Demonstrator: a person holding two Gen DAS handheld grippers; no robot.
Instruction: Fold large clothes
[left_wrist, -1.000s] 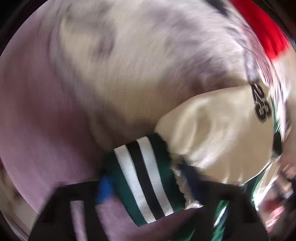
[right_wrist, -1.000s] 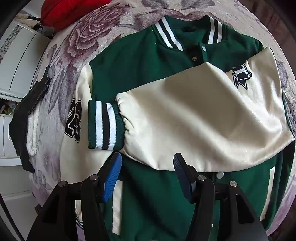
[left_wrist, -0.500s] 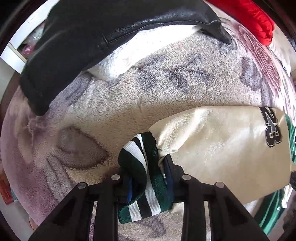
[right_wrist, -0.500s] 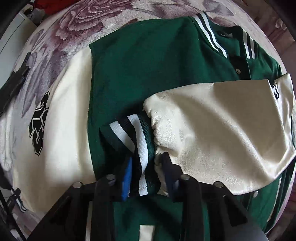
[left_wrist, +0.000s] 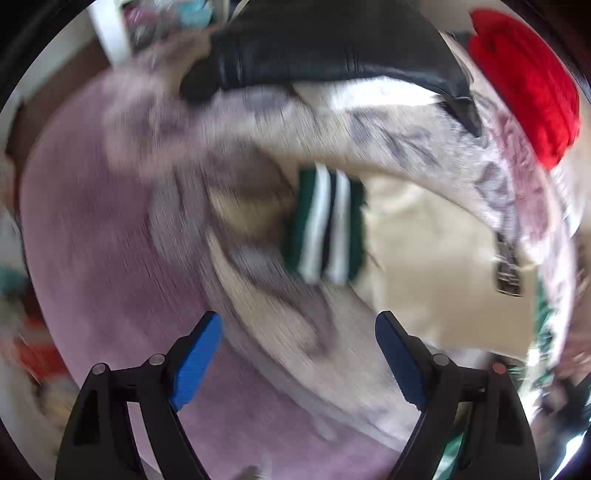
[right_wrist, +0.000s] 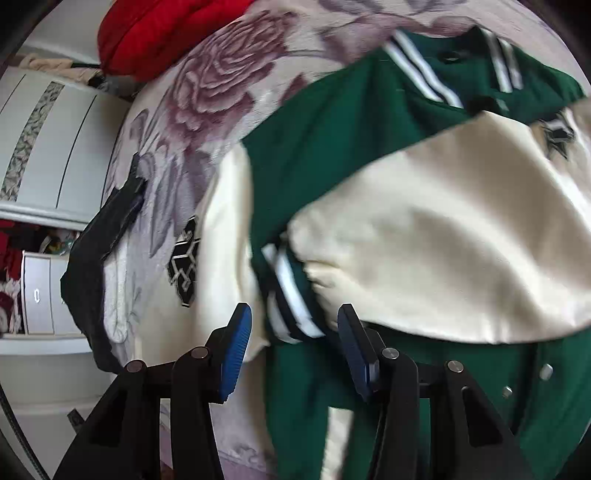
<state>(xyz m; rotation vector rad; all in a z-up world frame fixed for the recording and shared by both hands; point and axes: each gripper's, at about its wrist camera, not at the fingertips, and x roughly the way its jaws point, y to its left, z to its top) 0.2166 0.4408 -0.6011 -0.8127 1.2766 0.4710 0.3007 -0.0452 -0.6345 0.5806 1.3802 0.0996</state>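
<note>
Nearest the right wrist camera, the right gripper (right_wrist: 291, 350) stands with its fingers spread apart and nothing between them; the striped cuff (right_wrist: 290, 295) of one cream sleeve (right_wrist: 424, 236) lies just beyond the blue pads, and contact cannot be made out. That sleeve is laid across the chest of the green varsity jacket (right_wrist: 321, 147), which is spread front-up on a rose-patterned blanket (right_wrist: 207, 92) with its striped collar at the far end and its snaps showing lower down.

In the left wrist view, heavily blurred, the left gripper (left_wrist: 299, 354) is likewise wide open and empty, hovering over the blanket. Ahead of it, well clear of the pads, the other striped cuff (left_wrist: 325, 225) sits at the end of the second cream sleeve (left_wrist: 436, 266), which stretches outward over the blanket, its number patch (left_wrist: 509, 273) towards the shoulder.

Further off lie a black leather jacket (left_wrist: 332, 48) with pale lining and, beyond it, a red garment (left_wrist: 524, 81) at the blanket's far edge; a white wardrobe (right_wrist: 48, 147) stands past the bed in the right view.

Judging from this, the fold is at an early stage: one sleeve is brought in over the front, the other remains to be folded across, and the body has yet to be doubled over.
</note>
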